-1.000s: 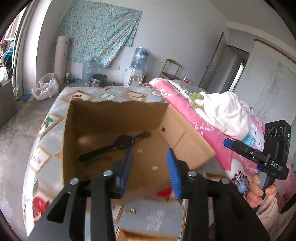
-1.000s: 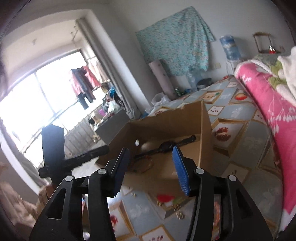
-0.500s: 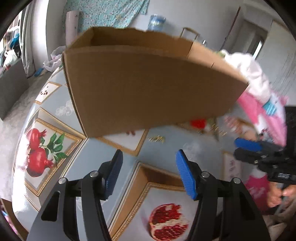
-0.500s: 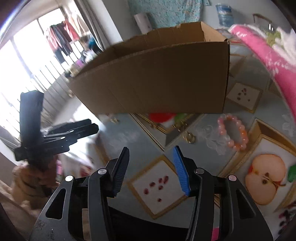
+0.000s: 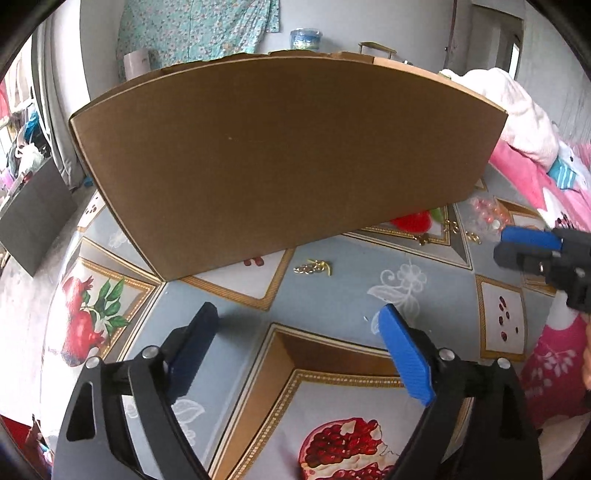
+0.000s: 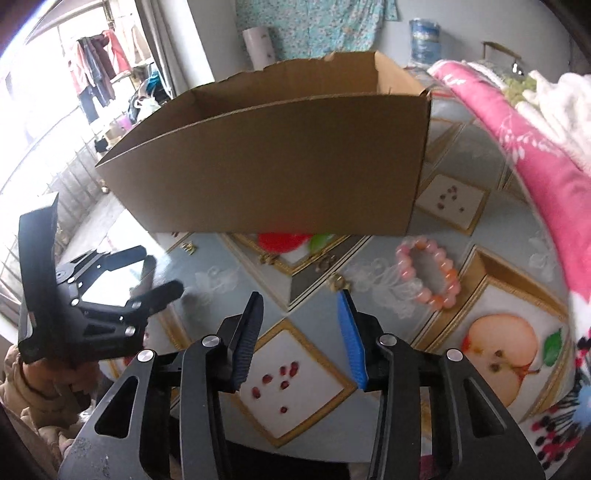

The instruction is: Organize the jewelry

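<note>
A round pink beaded bracelet lies flat, ring-shaped without clear long axis, on the fruit-printed bedspread near the brown cardboard box, while the empty left gripper widens and the empty right gripper narrows.

Fruit-print bedspread, pink floral quilt, water jug, teal patterned cloth on wall, hanging clothes

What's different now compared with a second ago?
Both grippers dropped from above the cardboard box to its near side. The left gripper is opening, the right gripper closing, both empty. Box, pink bracelet and gold pieces stayed put.
</note>
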A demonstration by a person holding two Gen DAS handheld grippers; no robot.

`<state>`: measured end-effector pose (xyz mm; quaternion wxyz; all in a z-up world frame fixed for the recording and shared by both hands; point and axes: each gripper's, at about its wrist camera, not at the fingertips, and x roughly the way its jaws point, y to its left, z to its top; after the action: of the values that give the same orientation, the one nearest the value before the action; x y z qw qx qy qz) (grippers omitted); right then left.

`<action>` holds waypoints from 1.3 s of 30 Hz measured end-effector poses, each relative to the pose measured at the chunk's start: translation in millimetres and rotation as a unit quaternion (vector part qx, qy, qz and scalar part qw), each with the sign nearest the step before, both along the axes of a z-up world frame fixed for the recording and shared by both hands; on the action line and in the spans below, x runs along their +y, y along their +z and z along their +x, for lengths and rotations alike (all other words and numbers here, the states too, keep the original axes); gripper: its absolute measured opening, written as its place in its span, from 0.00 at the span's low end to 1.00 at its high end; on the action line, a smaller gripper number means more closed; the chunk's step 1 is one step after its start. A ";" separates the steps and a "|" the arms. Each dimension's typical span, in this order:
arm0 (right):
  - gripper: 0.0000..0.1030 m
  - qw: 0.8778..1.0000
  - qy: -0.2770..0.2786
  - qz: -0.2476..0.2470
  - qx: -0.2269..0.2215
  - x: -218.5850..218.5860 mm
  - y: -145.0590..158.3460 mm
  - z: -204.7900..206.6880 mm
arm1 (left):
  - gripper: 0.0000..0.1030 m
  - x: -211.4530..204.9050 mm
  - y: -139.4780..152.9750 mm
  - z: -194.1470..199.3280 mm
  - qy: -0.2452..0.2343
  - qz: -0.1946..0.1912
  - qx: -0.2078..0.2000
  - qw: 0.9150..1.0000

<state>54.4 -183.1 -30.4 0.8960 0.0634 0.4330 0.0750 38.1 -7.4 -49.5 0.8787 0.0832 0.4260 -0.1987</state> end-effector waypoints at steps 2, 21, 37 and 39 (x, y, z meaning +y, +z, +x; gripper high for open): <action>0.36 1.000 -0.006 -0.008 0.001 -2.7 -2.7 3.0 | 0.86 -1.2 -0.9 -1.1 0.001 0.002 -0.004 1.000; 0.13 0.998 -0.001 -0.066 0.001 -1.6 -17.3 18.8 | 0.90 -11.9 -3.9 -3.2 0.002 0.008 -0.006 1.000; 0.02 0.999 -0.006 -0.036 -0.002 -23.4 -20.3 -10.9 | 0.87 -6.2 3.7 -5.3 -0.004 -0.009 -0.013 1.000; 0.02 0.999 -0.011 -0.033 0.000 -29.7 -20.2 -15.1 | 0.83 -7.1 12.9 -8.5 -0.022 -0.032 -0.024 0.999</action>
<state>39.4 -212.9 -50.5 0.8985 0.0385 0.4344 0.0503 29.6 -14.5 -36.6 0.8865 0.0686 0.3961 -0.2292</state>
